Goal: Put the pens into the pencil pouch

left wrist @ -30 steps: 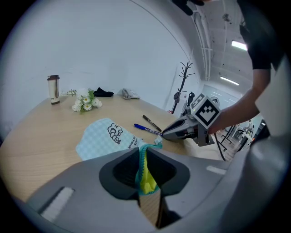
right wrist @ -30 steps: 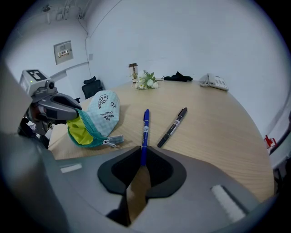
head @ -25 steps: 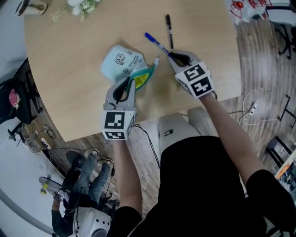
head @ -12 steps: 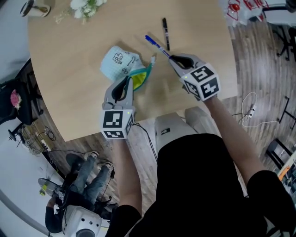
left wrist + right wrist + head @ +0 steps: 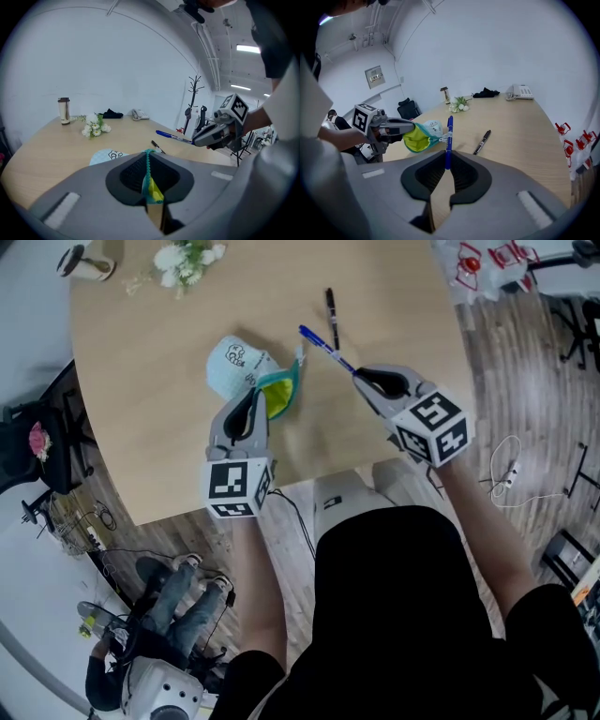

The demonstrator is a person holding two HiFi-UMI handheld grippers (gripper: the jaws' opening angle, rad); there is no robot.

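Your left gripper [image 5: 149,165] had just been closing its jaws, and they stood pinched on the teal zip edge of the pencil pouch [image 5: 153,188], with the yellow lining showing between the pads. In the head view that gripper [image 5: 254,401] sat left of centre. The pouch [image 5: 242,365] ran up and left from its tips, pale blue body over the table [image 5: 141,437], mouth gaping toward the right. Whether the body touched the tabletop could not be told.

Your right gripper [image 5: 446,163] was clamped on the lower end of the blue pen [image 5: 449,136], which stood up out of the jaws. In the head view the right gripper [image 5: 360,375] lay right of centre. The blue pen [image 5: 324,342] slanted from it toward the upper left, its far end just right of the pouch's mouth and not inside it.

The black pen [image 5: 331,307] lay on the table near the top centre, and the two pens overlapped in the picture. White flowers [image 5: 185,257] and a cup [image 5: 82,261] occupied the upper left corner.
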